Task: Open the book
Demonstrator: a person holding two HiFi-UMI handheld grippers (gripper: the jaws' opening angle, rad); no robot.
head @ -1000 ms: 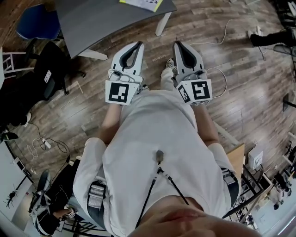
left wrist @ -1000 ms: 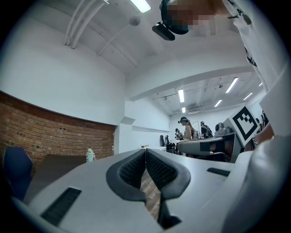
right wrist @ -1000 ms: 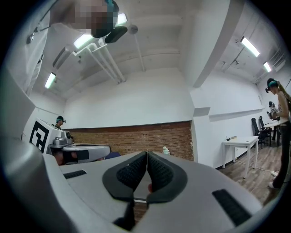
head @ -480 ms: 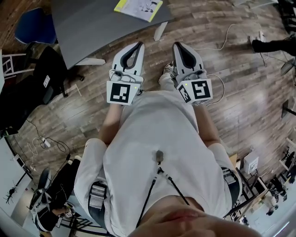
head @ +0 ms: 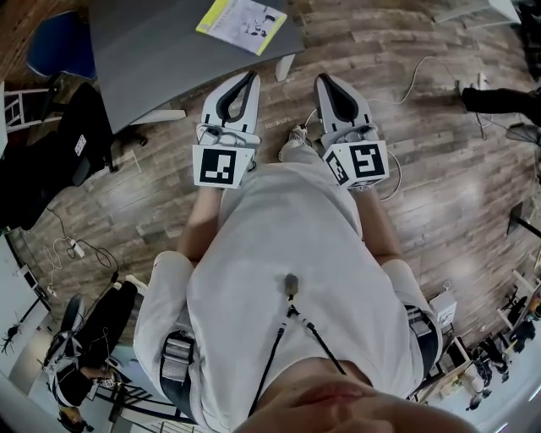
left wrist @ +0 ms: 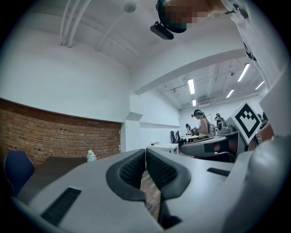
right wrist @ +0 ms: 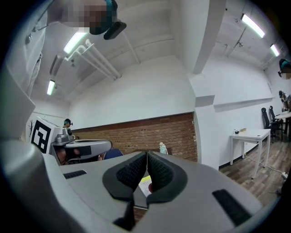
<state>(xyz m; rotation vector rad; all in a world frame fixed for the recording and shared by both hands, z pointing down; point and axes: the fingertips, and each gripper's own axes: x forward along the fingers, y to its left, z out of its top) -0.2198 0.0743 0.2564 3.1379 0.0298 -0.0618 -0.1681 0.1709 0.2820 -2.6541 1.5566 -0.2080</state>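
Note:
The book (head: 243,23), closed, with a yellow-and-white cover, lies on the grey table (head: 161,51) at the top of the head view. A sliver of the book (right wrist: 144,184) also shows in the right gripper view, behind the jaws. My left gripper (head: 251,78) and right gripper (head: 324,79) are held side by side in front of the person's body, pointing level toward the table and short of its edge. Both are shut with nothing between the pads. The left gripper (left wrist: 145,150) and right gripper (right wrist: 147,154) show their pads pressed together.
A blue chair (head: 55,46) and a black office chair (head: 80,127) stand left of the table. White cables (head: 414,72) and a power strip (head: 74,248) lie on the wooden floor. A white desk (right wrist: 248,134) stands at the right wall. The person's shoe (head: 294,142) is between the grippers.
The table and the book have slid further into the head view from the top as the person walks toward them. Both grippers stay shut and side by side.

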